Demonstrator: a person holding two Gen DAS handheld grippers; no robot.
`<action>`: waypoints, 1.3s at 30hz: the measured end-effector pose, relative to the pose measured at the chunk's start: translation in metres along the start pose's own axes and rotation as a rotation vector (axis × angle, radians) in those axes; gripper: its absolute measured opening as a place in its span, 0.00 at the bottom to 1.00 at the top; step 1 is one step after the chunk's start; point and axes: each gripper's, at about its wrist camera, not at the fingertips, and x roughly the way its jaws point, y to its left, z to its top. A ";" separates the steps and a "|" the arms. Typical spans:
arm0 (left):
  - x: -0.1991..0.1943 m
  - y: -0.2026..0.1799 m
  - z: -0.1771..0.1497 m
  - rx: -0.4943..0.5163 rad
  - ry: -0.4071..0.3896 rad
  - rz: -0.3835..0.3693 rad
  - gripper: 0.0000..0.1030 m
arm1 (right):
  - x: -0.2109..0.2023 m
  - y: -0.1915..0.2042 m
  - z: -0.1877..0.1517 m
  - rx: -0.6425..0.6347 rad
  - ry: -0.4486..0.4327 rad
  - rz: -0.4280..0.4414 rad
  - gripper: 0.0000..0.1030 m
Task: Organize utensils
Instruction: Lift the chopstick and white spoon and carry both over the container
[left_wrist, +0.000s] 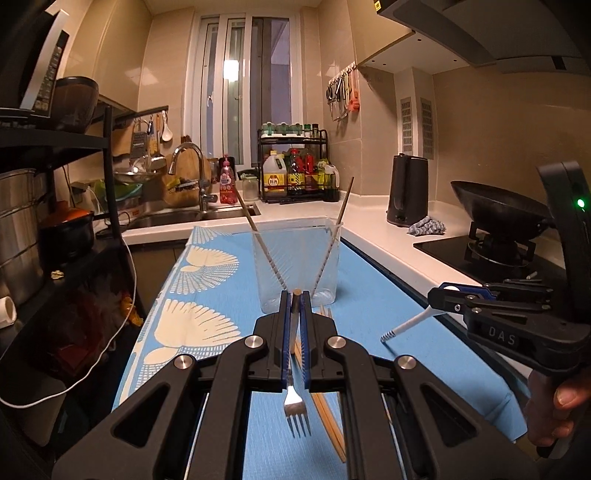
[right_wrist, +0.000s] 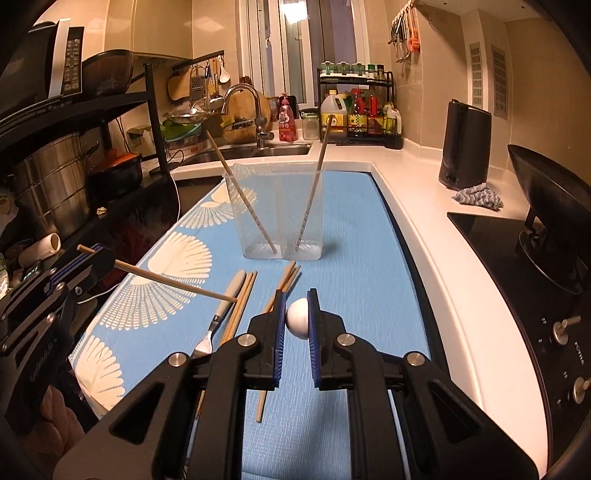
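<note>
A clear plastic container (left_wrist: 297, 264) stands on the blue mat (left_wrist: 369, 314) with two chopsticks (left_wrist: 258, 240) leaning in it; it also shows in the right wrist view (right_wrist: 280, 218). My left gripper (left_wrist: 295, 295) is shut on a wooden chopstick (right_wrist: 177, 282), held above a fork (left_wrist: 295, 406) and loose chopsticks (left_wrist: 328, 417) on the mat. My right gripper (right_wrist: 297, 295) is shut on a white utensil (right_wrist: 298, 319); its white handle with a coiled end (left_wrist: 406, 326) sticks out in the left wrist view. The fork (right_wrist: 221, 314) and loose chopsticks (right_wrist: 280, 291) also lie on the mat in the right wrist view.
A sink with tap (left_wrist: 192, 173) and a condiment rack (left_wrist: 295, 170) stand behind the mat. A black kettle (left_wrist: 408, 192), a grey cloth (left_wrist: 426, 226) and a wok on the hob (left_wrist: 498, 214) are on the right counter. A black shelf with pots (left_wrist: 44, 221) stands left.
</note>
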 end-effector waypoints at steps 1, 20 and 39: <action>0.003 0.002 0.005 -0.004 0.009 -0.009 0.05 | 0.000 0.000 0.003 0.003 0.003 0.001 0.11; 0.067 0.027 0.090 -0.038 0.244 -0.102 0.05 | 0.009 -0.002 0.065 0.046 0.041 0.035 0.12; 0.082 0.055 0.210 -0.086 0.217 -0.153 0.05 | 0.003 0.004 0.208 0.087 -0.102 0.151 0.12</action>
